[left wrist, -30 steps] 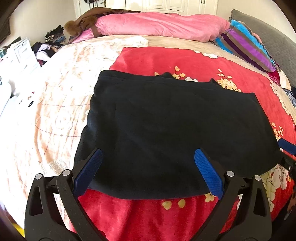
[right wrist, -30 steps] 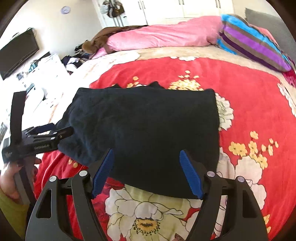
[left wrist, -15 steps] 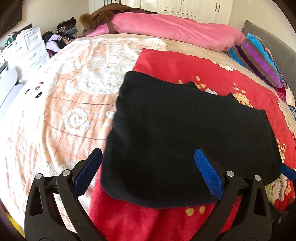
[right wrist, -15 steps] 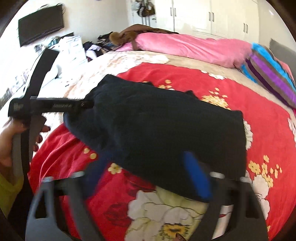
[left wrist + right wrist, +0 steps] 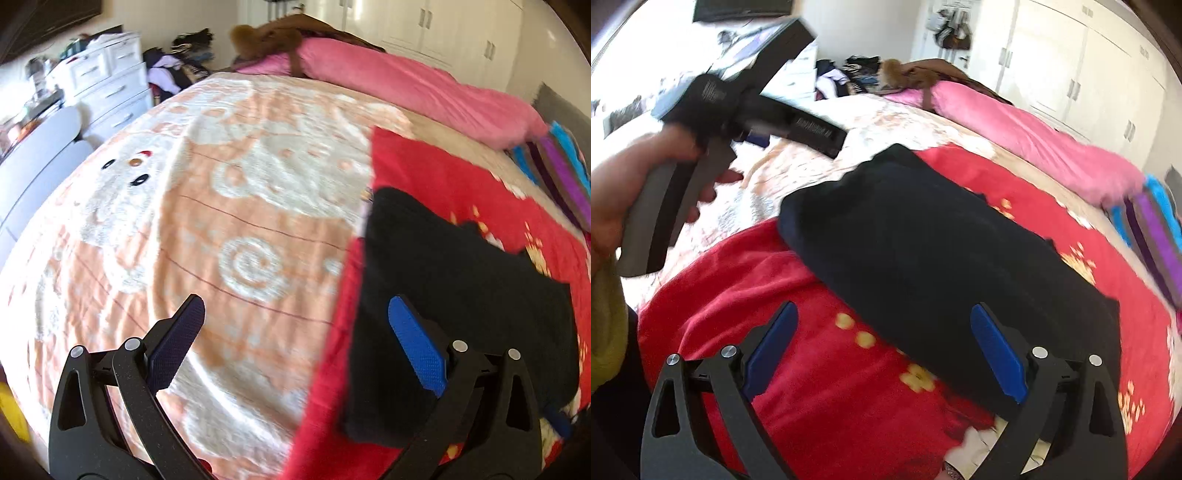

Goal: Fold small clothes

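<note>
Now both grippers have swung off toward the left of the bed, and the folded black garment (image 5: pixel 461 295), which sat centred between the left gripper's pads a second ago, lies at the right of the left wrist view, on the red floral blanket (image 5: pixel 436 173). The left gripper (image 5: pixel 295 343) stands spread wide with nothing between its pads, hovering mostly over the peach patterned blanket (image 5: pixel 221 221). The right gripper (image 5: pixel 886 350) is likewise released, its jaws wide and empty, the garment's near edge passing behind its right pad. In the right wrist view a hand (image 5: pixel 639 184) holds the left tool at upper left. Judging by this, the fold looks finished and the hands are leaving the garment.
</note>
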Demonstrator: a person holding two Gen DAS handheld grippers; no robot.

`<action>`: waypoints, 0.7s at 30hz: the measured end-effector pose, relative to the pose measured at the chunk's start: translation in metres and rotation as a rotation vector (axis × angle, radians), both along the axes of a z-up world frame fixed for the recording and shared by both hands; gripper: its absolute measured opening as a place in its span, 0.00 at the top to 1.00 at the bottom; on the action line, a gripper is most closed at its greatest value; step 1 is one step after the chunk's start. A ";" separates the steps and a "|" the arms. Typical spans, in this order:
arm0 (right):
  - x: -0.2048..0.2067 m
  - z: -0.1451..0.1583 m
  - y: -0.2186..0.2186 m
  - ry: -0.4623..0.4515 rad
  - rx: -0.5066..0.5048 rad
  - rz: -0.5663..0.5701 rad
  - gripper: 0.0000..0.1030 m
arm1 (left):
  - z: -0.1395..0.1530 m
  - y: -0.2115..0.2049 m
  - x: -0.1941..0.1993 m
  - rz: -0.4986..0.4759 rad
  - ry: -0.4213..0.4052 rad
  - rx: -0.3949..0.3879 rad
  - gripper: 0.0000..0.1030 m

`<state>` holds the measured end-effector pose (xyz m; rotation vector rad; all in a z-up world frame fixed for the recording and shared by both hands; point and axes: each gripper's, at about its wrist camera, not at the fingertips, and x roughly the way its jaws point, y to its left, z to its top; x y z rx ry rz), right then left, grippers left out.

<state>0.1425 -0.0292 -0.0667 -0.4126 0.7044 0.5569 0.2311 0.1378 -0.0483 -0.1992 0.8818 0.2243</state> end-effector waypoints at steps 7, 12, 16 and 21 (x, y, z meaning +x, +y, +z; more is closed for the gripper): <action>0.009 -0.018 0.049 -0.001 -0.025 0.084 0.09 | -0.011 0.041 0.005 0.087 0.012 -0.132 0.09; 0.021 -0.031 0.076 -0.036 -0.099 0.109 0.11 | -0.007 0.045 0.004 0.098 -0.020 -0.172 0.09; 0.037 -0.044 0.079 -0.012 -0.124 0.088 0.13 | -0.011 0.049 0.008 0.102 -0.015 -0.199 0.09; 0.055 -0.046 0.076 -0.010 -0.107 0.048 0.32 | -0.010 0.047 0.010 0.088 -0.026 -0.235 0.09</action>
